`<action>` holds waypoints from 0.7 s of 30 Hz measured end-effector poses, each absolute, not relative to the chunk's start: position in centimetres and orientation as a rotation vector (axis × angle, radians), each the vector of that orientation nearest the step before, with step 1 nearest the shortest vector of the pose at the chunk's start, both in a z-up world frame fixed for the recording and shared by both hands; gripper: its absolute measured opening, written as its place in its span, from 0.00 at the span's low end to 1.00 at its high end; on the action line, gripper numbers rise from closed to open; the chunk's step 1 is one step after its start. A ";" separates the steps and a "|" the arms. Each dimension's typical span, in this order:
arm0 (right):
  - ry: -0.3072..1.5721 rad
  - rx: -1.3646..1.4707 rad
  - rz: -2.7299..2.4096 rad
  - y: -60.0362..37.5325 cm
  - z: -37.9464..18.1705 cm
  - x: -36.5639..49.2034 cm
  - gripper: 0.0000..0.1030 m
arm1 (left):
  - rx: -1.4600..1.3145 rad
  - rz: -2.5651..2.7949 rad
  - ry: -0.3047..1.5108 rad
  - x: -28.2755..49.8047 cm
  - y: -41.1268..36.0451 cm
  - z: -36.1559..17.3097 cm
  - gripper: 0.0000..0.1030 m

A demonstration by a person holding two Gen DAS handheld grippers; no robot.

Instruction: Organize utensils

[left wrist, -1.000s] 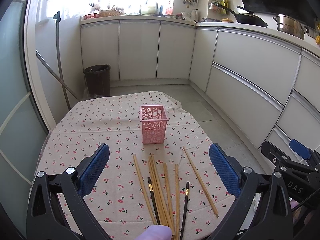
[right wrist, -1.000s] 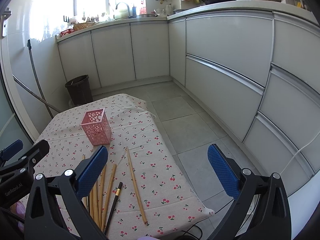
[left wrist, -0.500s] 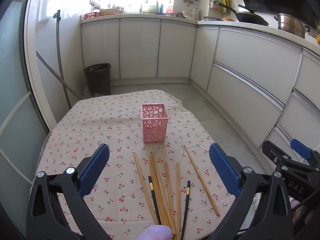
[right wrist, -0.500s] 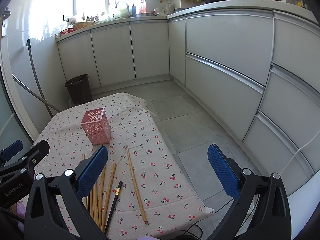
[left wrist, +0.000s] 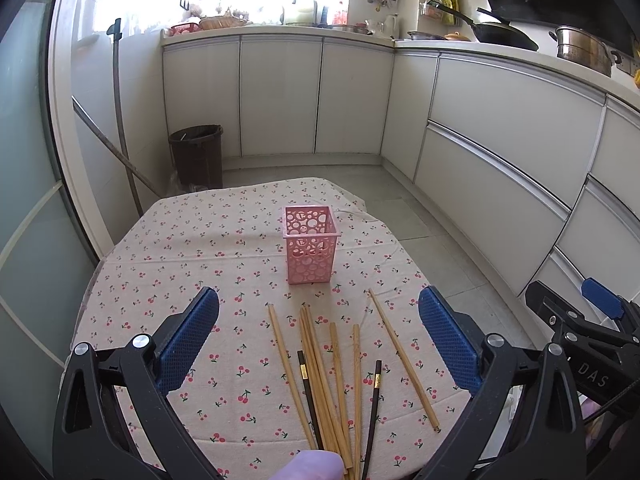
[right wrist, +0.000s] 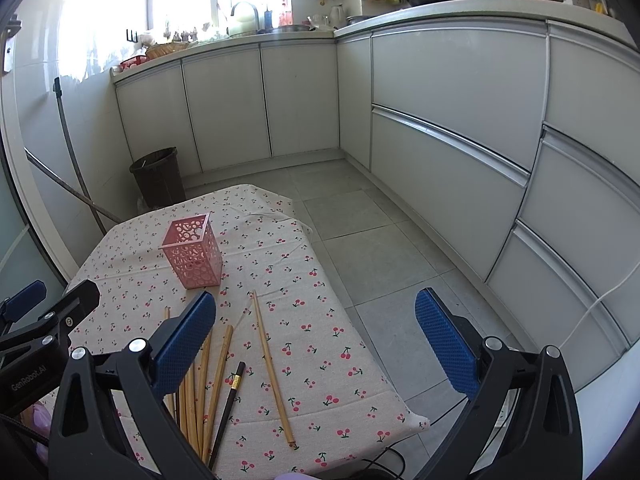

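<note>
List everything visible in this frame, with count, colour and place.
Pink holder: one, pink, perforated, upright mid-table, empty.
Wooden chopsticks: about seven, tan, loose on the near part of the table.
Black chopsticks: two, black with gold bands, among the wooden ones.
Tablecloth: one, beige with red cherries, covering the table.
Bin: one, dark brown, on the floor by the cabinets.
Pot: one, steel, on the counter.
Left gripper: open, above the chopsticks.
Right gripper: open, at the table's right edge.

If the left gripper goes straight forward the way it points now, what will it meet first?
Probably the pink basket: it stands centred ahead of the open left gripper, beyond the chopsticks lying below. Depth is uncertain.
</note>
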State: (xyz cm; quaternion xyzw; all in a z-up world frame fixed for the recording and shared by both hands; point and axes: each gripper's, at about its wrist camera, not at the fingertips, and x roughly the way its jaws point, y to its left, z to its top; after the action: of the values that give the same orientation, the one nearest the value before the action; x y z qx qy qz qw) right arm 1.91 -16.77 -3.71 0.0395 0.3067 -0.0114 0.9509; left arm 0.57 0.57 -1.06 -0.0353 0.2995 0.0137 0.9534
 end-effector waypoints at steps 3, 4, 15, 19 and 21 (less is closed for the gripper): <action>0.625 0.081 -0.022 -16.8 -3.7 1.9 0.94 | -0.070 0.028 0.611 0.6 0.5 -1.2 0.93; 0.626 0.081 -0.022 -16.7 -3.7 1.9 0.94 | -0.070 0.029 0.611 0.6 0.5 -1.2 0.93; 0.627 0.080 -0.022 -16.8 -3.8 1.9 0.94 | -0.070 0.030 0.613 0.6 0.4 -1.3 0.93; 0.631 0.080 -0.024 -16.7 -3.9 1.9 0.94 | -0.072 0.031 0.618 0.6 0.5 -1.3 0.93; 0.632 0.082 -0.024 -16.7 -3.9 1.9 0.94 | -0.074 0.032 0.620 0.7 0.5 -1.3 0.93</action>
State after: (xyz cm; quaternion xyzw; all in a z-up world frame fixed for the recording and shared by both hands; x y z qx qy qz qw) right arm 1.90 -16.72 -3.93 0.0401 0.3106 -0.0116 0.9496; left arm 0.68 0.46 -1.33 -0.0364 0.3051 0.0156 0.9515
